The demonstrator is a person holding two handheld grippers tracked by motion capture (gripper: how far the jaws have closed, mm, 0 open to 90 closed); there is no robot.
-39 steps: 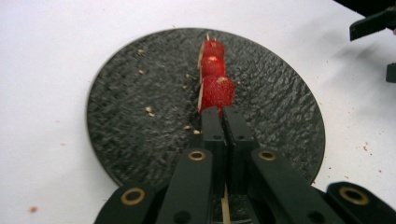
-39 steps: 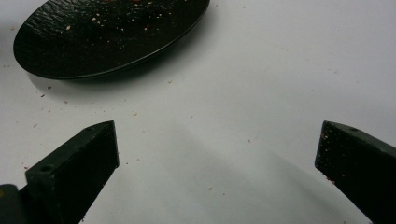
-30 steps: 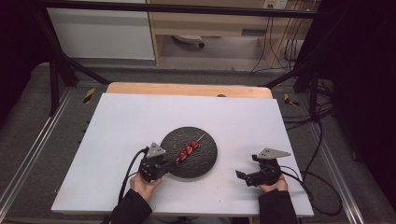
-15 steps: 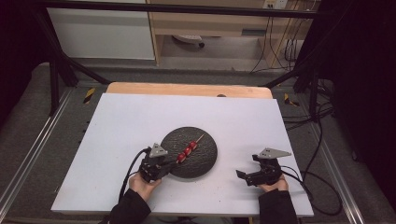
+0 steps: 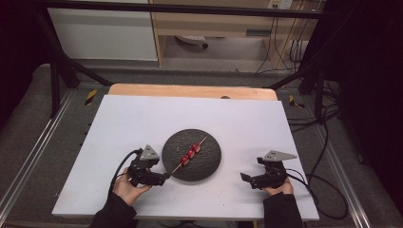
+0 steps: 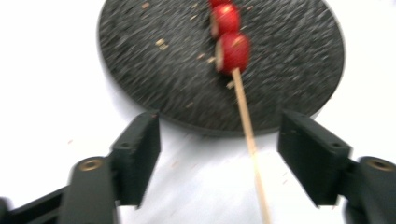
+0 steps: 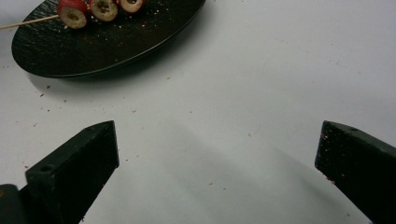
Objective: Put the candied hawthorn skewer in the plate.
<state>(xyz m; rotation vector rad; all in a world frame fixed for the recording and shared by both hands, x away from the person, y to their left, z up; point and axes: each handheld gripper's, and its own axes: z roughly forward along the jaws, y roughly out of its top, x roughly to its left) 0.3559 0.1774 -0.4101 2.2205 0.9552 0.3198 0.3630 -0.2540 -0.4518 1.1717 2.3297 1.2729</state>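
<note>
A: White table (image 5: 142, 123), skewer (image 6: 243, 107) laid on the black plate (image 5: 209, 166), stick end between the left gripper (image 5: 164, 179)'s spread jaws.

B: Right gripper (image 5: 244, 178) is spread wide too, nothing held. If clamped off-center, the stick could be flicked away.

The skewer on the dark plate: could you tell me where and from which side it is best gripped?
Grip the skewer by its bare stick end, which juts past the plate rim toward the left gripper. That gripper's open jaws already straddle it, so coming in low from the person's side and closing across the stick seems best. The red pieces look bulkier and likelier to slip.
</note>
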